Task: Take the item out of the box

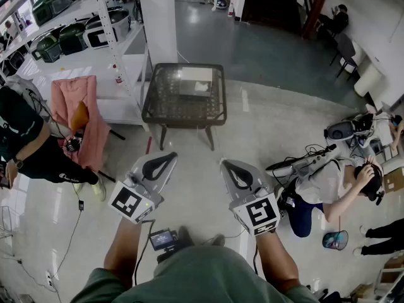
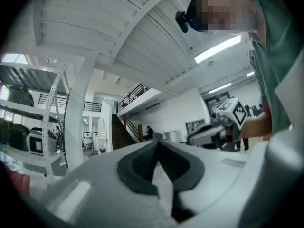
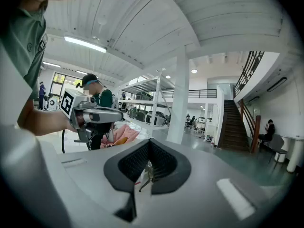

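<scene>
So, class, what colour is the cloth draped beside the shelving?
Pink: the cloth shows best in the head view.

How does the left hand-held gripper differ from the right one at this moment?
In the head view, the left hand-held gripper angles toward the right, the right hand-held gripper toward the left, so their tips converge. Their marker cubes carry different patterns. Both are shut and empty, short of the glass table.

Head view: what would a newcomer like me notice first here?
The grey left gripper and right gripper jut forward side by side at bottom centre, jaws shut and empty. Ahead stands a small glass-topped table with what looks like a white box. A pink cloth hangs to its left.
</scene>
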A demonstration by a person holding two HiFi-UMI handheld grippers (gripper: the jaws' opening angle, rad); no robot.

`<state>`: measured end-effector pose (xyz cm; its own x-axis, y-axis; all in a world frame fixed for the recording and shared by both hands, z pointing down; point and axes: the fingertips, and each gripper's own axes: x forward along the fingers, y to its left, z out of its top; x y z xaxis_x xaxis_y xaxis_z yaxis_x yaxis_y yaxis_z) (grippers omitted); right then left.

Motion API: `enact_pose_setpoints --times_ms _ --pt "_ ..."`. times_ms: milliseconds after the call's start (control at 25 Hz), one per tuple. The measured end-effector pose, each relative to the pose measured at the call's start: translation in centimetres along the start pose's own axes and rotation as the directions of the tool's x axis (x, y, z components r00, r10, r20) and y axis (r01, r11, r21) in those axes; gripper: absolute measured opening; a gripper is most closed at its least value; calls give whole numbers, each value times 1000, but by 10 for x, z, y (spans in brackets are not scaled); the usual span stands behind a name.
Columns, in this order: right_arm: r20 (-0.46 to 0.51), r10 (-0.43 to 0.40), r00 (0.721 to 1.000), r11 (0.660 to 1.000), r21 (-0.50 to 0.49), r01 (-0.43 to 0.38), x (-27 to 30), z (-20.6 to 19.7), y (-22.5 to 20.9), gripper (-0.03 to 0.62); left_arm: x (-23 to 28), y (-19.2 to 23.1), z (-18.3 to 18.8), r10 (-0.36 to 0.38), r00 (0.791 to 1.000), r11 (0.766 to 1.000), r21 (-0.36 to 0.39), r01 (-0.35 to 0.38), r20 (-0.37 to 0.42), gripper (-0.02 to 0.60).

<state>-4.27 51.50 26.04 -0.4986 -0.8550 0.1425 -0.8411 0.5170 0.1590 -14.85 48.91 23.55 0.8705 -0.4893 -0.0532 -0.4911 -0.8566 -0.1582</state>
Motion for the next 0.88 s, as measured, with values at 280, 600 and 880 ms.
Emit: enact_pose_setpoints --times_ms 280,600,880 --pt "-13 -10 1000 1000 -1 10 21 8 16 5 -17 23 -5 -8 1000 1000 -14 8 9 3" --pt "-4 -24 1000 1000 -11 24 48 22 36 8 -43 55 -8 -19 998 999 -32 21 53 3" --pt "5 -39 999 999 -11 39 73 28 52 8 -66 82 -15 -5 997 999 -47 9 80 3"
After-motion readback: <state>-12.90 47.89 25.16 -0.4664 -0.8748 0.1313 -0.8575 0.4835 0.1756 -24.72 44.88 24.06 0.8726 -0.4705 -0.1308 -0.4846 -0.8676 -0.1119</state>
